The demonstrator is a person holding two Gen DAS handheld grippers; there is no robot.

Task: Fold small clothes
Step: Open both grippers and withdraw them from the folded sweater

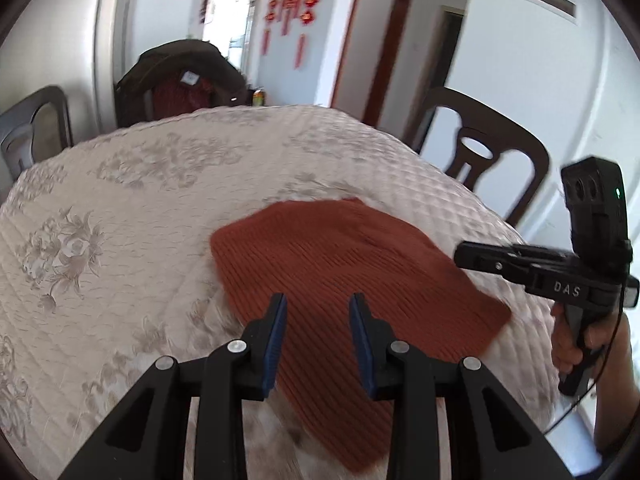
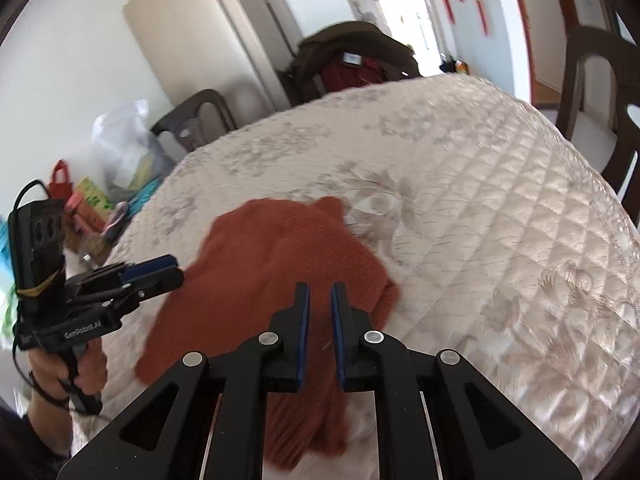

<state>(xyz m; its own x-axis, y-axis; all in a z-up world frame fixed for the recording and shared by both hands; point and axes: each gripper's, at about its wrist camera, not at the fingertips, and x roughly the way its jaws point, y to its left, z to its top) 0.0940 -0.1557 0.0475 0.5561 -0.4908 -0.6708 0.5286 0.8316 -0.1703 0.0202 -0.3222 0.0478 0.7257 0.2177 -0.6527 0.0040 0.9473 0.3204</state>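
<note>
Rust-red knit garment lies flat on a table covered w/ a quilted cream cloth patterned w/ pale flowers. It sits near the table's front edge, between both grippers, part of it running out of sight below them.

Left gripper hovers over the garment's near part, jaws apart w/ a clear gap, nothing gripped; blue pads line the inner faces. Right gripper also points down at the knit, jaws parted by a narrow slit, nothing pinched between them. In the left wrist view it sits just past the garment's right edge, a hand around its handle.

Dark chairs stand around the table; one has a dark coat draped over it. Red hanging ornaments decorate the far wall.
</note>
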